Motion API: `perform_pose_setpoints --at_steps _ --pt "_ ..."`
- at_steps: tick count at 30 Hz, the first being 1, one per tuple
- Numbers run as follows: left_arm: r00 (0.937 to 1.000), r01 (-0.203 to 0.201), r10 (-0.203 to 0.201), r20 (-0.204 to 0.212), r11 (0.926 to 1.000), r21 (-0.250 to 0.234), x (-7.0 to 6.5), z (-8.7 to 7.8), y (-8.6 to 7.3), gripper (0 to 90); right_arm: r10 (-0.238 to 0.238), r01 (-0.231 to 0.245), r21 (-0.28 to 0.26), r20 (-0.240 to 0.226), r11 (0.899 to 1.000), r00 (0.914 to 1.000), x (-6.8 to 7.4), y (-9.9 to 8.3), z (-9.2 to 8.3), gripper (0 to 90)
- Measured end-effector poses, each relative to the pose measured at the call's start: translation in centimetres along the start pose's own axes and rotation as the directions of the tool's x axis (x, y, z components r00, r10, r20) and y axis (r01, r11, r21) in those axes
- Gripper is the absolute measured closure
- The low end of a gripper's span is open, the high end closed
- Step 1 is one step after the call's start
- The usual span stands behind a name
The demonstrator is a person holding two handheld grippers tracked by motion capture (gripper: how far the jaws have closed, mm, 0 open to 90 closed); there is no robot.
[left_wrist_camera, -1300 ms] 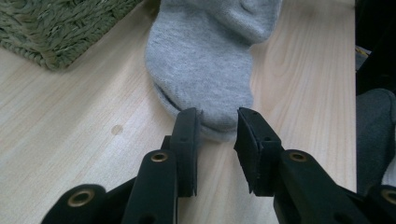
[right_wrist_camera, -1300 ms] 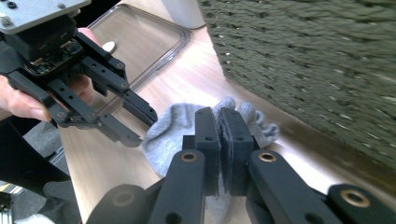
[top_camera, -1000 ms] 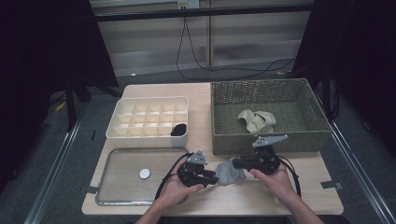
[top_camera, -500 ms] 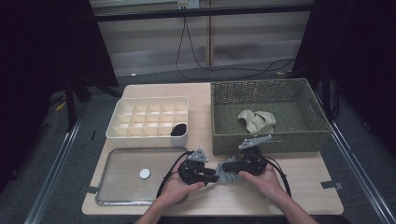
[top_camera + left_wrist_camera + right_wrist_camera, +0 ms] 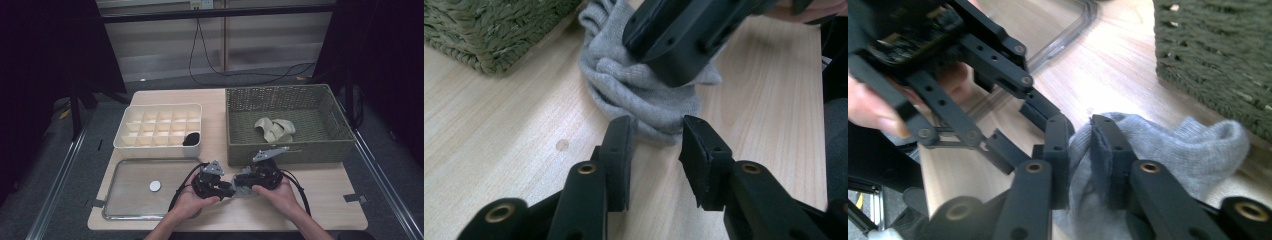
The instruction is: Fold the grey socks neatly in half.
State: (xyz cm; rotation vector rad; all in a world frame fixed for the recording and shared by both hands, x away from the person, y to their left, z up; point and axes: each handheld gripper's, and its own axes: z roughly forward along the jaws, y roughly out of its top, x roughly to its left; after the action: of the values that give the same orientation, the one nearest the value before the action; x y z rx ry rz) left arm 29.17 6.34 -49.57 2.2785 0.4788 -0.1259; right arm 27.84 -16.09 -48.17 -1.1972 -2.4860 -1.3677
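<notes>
grey sock (image 5: 241, 181) low centre of high view, on bench (image 5: 330, 200) before basket (image 5: 285, 146) | right tongs (image 5: 1079, 150) just easing apart, cloth between, barely nipped | left tongs (image 5: 655, 145) parted around bunched end, likely to take over

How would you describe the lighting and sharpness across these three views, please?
High view: the table is evenly lit against a dark room, with the grey sock small and soft. Left gripper view: the sock and wood grain are sharp, while the near jaws blur slightly. Right gripper view: the basket and the hand are out of focus.
</notes>
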Motion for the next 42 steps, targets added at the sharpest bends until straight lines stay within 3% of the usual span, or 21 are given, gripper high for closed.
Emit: perform_pose_setpoints --at_steps 4,8,10,15,18,22,26,29,36,39,42 --pt "1.0 0.004 -0.004 0.0 0.9997 -0.023 -0.1 -0.2 -0.1 63.2 -0.03 0.03 -0.049 -0.003 0.998 0.9995 1.0 0.1 -1.4 77.1" --pt "0.9999 -0.01 0.01 -0.008 1.0 -0.001 -0.1 -0.4 0.0 64.5 -0.021 0.021 -0.029 0.009 0.999 0.9997 0.6 -0.5 -2.0 76.4" --pt "1.0 -0.008 0.008 0.001 0.9996 -0.027 -0.2 -0.3 -0.1 67.2 -0.005 0.006 -0.027 0.013 1.0 0.9999 0.3 -1.0 -2.3 75.4" --pt "1.0 -0.002 0.002 0.008 0.9998 -0.019 0.0 -0.3 -0.2 69.7 0.001 0.0 -0.031 0.027 1.0 0.9996 0.3 -1.4 -3.1 69.3" --pt "0.9999 -0.006 0.006 0.008 0.9999 -0.008 -0.1 -0.3 -0.1 71.6 -0.002 0.003 -0.009 0.035 1.0 0.9994 0.1 -1.5 -2.8 68.0" --pt "0.9997 -0.007 0.007 0.022 1.0 -0.006 -0.2 0.0 -0.2 74.5 0.0 0.0 0.047 0.011 0.999 0.9999 -0.2 -1.7 -1.6 67.3" --pt "0.9997 -0.014 0.013 0.02 0.9997 0.022 -0.1 -0.1 -0.1 75.2 -0.006 0.006 0.066 0.006 0.998 1.0 -0.4 -1.6 -1.2 78.2" --pt "0.9996 -0.017 0.017 0.022 0.9996 0.023 -0.1 0.0 -0.2 75.8 0.013 -0.011 0.066 -0.019 0.998 0.9997 -0.4 -1.6 -0.8 86.1" --pt "0.9995 -0.011 0.01 0.029 0.9997 0.022 -0.4 0.0 -0.1 75.7 0.024 -0.022 0.038 -0.05 0.999 0.9985 0.0 -0.9 -0.8 88.2" --pt "0.9994 -0.013 0.013 0.032 0.9997 0.02 -0.3 0.0 -0.2 75.7 0.017 -0.015 0.05 -0.046 0.999 0.9988 0.0 -0.9 -0.5 88.2" --pt "0.9994 -0.013 0.012 0.033 0.9998 0.017 -0.2 -0.1 -0.2 74.3 -0.012 0.012 0.101 -0.008 0.995 0.9999 -0.1 -1.6 0.4 88.4"
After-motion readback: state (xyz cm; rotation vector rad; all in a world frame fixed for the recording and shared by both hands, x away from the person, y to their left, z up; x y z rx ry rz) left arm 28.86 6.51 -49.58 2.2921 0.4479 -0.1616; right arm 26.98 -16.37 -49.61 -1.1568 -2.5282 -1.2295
